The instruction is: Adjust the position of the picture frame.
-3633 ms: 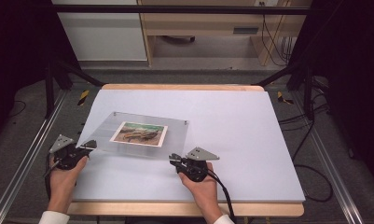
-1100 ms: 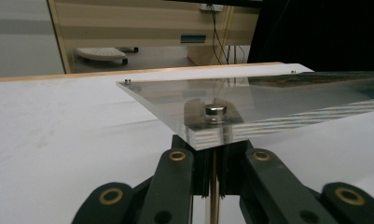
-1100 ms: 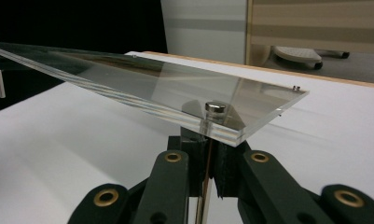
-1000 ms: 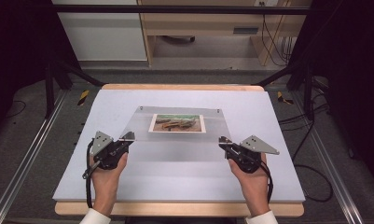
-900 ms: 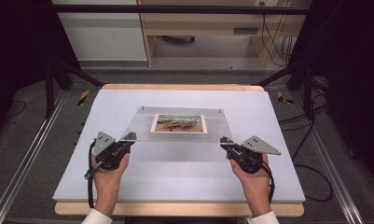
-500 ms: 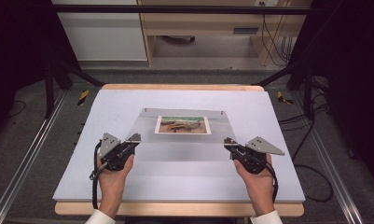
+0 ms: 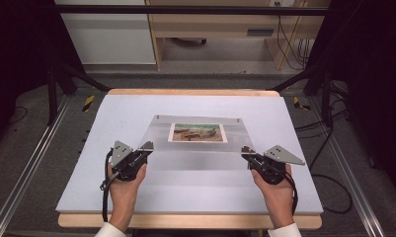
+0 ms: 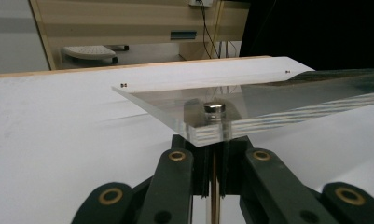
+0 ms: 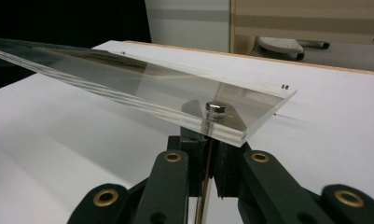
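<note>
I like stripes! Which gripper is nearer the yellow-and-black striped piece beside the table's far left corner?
Left. The left gripper lies just towards the person from the yellow-and-black striped piece; the right gripper is far across the table.

Clear glossy acrylic frame (image 7: pixel 200 143), shiny metal stud (image 8: pixel 214 107), matt white tabletop (image 7: pixel 185 187), pale wood edging (image 7: pixel 185 220)
</note>
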Demonstrator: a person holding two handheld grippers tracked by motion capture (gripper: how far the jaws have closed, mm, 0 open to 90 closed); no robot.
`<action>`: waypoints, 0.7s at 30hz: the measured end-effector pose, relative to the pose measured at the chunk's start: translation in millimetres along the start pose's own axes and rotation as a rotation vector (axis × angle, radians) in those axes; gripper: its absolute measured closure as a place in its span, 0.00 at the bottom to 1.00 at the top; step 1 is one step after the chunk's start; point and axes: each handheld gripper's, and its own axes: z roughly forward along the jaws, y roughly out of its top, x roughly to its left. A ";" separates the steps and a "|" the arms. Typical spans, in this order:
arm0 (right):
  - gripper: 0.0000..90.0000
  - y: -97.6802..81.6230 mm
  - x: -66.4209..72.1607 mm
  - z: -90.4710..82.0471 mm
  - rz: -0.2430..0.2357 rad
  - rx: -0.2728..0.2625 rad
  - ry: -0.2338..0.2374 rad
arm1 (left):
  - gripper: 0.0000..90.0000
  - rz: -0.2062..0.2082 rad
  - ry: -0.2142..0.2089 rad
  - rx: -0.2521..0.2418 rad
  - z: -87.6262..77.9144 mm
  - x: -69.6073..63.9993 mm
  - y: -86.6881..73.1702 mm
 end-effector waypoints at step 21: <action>0.93 -16.2 -13.7 7.2 0.023 0.075 -0.008 | 0.93 -0.015 -0.013 0.052 14.5 -3.3 -20.8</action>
